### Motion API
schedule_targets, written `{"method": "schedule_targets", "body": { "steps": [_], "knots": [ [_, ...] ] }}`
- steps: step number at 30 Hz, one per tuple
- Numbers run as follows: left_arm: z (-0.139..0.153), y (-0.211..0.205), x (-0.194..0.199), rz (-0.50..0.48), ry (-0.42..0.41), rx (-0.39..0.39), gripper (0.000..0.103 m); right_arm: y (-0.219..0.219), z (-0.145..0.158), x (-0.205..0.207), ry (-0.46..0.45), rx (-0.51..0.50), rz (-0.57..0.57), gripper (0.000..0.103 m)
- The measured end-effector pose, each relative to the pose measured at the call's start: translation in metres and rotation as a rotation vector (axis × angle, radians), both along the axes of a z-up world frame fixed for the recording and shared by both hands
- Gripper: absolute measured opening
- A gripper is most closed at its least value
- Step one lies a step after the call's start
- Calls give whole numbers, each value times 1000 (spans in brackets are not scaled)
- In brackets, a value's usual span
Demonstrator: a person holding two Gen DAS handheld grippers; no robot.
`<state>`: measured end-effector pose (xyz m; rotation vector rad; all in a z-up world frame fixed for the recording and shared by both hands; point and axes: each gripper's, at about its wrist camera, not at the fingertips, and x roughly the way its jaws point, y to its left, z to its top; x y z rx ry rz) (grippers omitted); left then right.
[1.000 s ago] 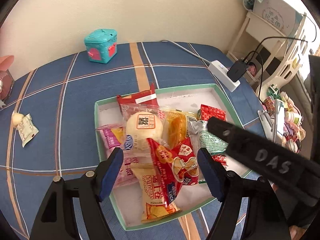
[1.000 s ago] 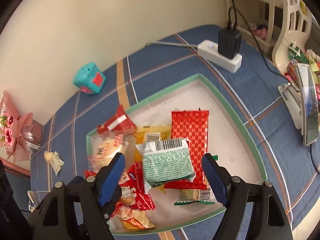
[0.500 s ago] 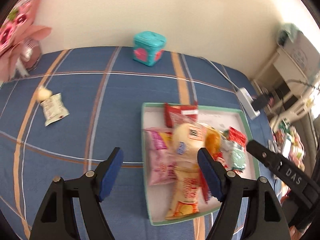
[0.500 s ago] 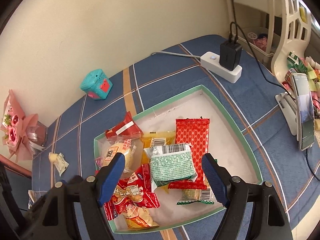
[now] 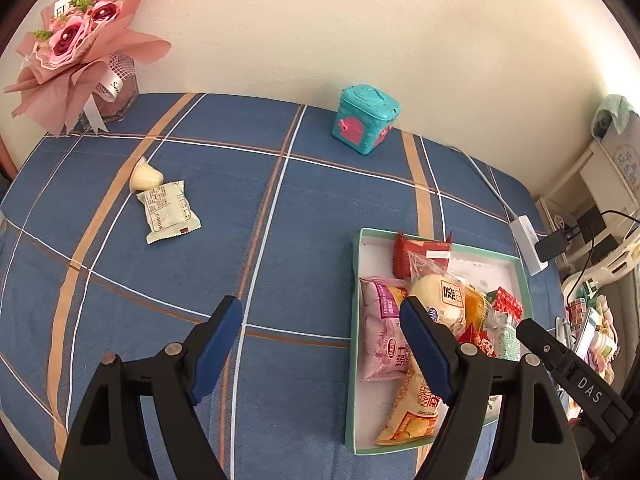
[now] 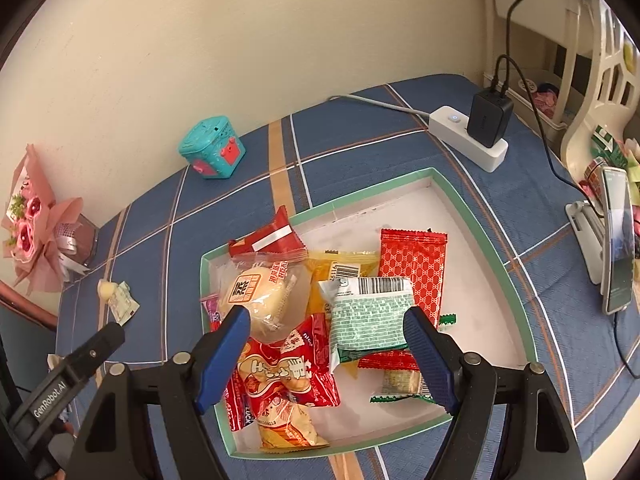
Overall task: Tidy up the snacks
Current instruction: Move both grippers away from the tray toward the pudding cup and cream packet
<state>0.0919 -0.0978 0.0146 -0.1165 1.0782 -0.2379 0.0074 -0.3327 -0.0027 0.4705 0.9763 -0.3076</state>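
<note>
Snacks: Most snack packs (image 6: pixel 320 320) lie piled in a flat tray (image 6: pixel 472 208) with a green rim. The tray sits on the counter (image 5: pixel 312 208), which wears a blue cloth with orange and white lines.

How the snacks look: A round pale bun (image 6: pixel 260 296) in clear wrap lies on top. Beside it is a green and white pack (image 6: pixel 370 316) with a bar code. A long red pack (image 6: pixel 414 264) lies toward the far side. A red pack with cartoon letters (image 6: pixel 288 372) and a yellow pack (image 6: pixel 288 428) lie at the near edge. They overlap each other, so the pile looks messy.

Loose snacks: A small pale pack (image 5: pixel 168 210) and a little cream lump (image 5: pixel 146 178) touch each other, well apart from the tray. They likely still need to go in the tray.

Left gripper (image 5: pixel 320 344): Its fingers are opening wider, with only blue cloth between them. It points at the cloth left of the tray, likely heading for the loose snacks.

Right gripper (image 6: pixel 326 356): Its fingers stand wide and hold nothing. It hangs over the pile in the tray, perhaps to tidy it.

Around: A teal toy box (image 5: pixel 366 118) sits by the wall. Pink flowers (image 5: pixel 76 40) stand in the far corner. A white power strip (image 6: pixel 468 138) with a black plug lies past the tray.
</note>
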Motion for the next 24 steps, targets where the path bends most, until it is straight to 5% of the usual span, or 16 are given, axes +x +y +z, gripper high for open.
{"method": "schedule_targets", "body": {
  "steps": [12, 24],
  "knots": [
    [2, 0, -1, -3, -46, 50, 96, 5, 0, 1, 1, -36, 19, 103],
    [1, 10, -1, 27, -49, 54, 102, 15, 1, 3, -14, -49, 59, 103]
  ]
}}
